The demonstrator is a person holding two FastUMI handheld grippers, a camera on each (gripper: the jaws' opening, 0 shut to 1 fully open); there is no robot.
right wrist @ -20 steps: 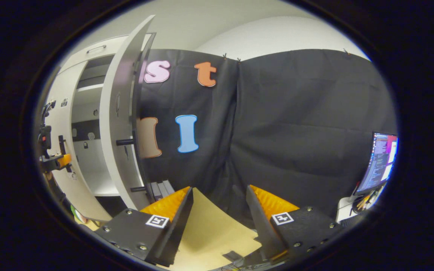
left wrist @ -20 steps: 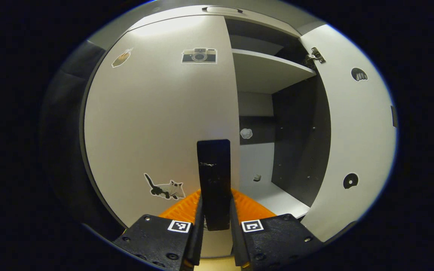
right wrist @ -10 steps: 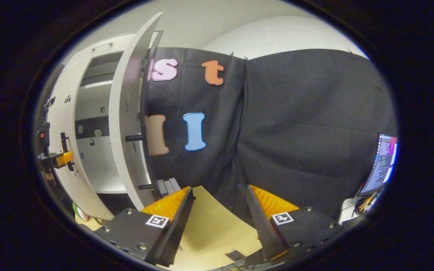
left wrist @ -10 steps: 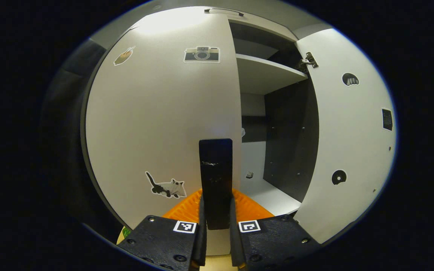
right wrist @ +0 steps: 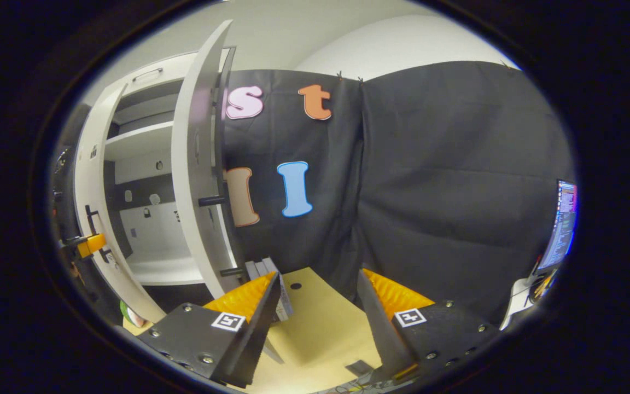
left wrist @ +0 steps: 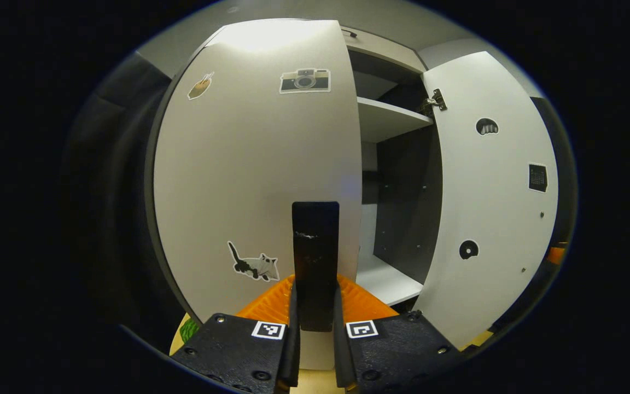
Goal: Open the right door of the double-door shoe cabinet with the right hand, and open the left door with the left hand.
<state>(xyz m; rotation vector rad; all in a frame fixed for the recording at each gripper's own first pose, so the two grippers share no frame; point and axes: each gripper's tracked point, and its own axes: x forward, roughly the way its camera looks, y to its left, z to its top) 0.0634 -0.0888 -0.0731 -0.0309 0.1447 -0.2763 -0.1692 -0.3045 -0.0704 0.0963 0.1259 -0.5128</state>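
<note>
Left tongs: we see the left gripper closed tight on the black handle of the left door; both fingers press its sides, and the handle stands upright between them
Right tongs: we see the right gripper spread wide, nothing between its fingers and nothing touching them; it faces the black cloth wall over a tan table top
Left door: in the left gripper view its white front faces us, partly swung out from the shoe cabinet; it carries a camera sticker, a cat sticker and a small one at upper left that we cannot make out
Right door: wide open; in the left gripper view the right door shows its inner face with a metal hinge; in the right gripper view it stands edge-on, two black handle posts poking toward the cloth wall
Cabinet inside: a white shelf up high, a dark side panel, a white floor board below
Far off: in the right gripper view the left tongs sit small at the left door's edge; a lit monitor glows at far right
</note>
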